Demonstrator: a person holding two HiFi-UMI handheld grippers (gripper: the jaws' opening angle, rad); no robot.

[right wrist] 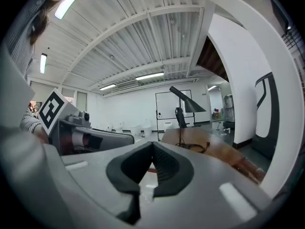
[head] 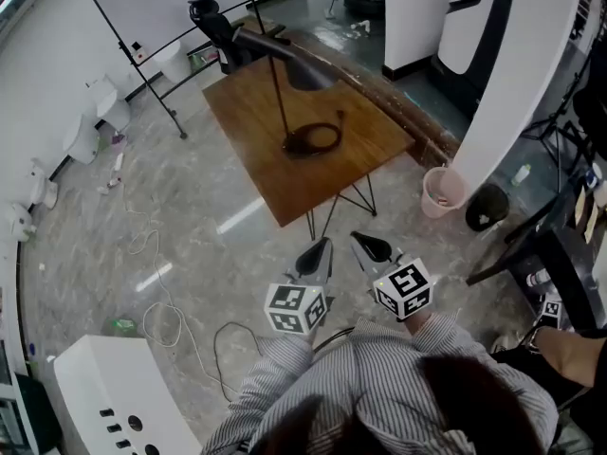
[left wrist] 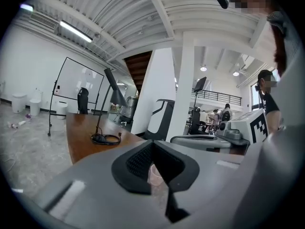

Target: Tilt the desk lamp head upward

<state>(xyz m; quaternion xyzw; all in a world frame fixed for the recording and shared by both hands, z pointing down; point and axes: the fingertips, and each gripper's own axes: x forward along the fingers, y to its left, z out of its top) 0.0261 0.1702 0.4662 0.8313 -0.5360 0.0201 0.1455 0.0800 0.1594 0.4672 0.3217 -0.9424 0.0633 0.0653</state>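
The desk lamp (head: pixel 305 70) stands on a brown wooden table (head: pixel 275 183) in the upper middle of the head view. Its thin pole rises from a dark ring-shaped foot (head: pixel 311 140), and its dark cone shade faces down over the tabletop. Behind the table, toward the upper left, are a black office chair (head: pixel 214 25) and a whiteboard (head: pixel 175 3) on a stand. A pink bucket (head: pixel 443 190) sits on the floor just right of the table, beside a white pillar (head: pixel 517 74).

Both grippers are low in the frame, well short of the table and not touching the lamp. The left gripper (head: pixel 320 250) and the right gripper (head: pixel 366 245) lie side by side, tips pointing toward the table. Each has its jaws pressed together with nothing between them. Striped sleeves (head: pixel 379 368) fill the bottom edge, and a loose cable (head: pixel 161 320) trails over the grey floor at lower left.
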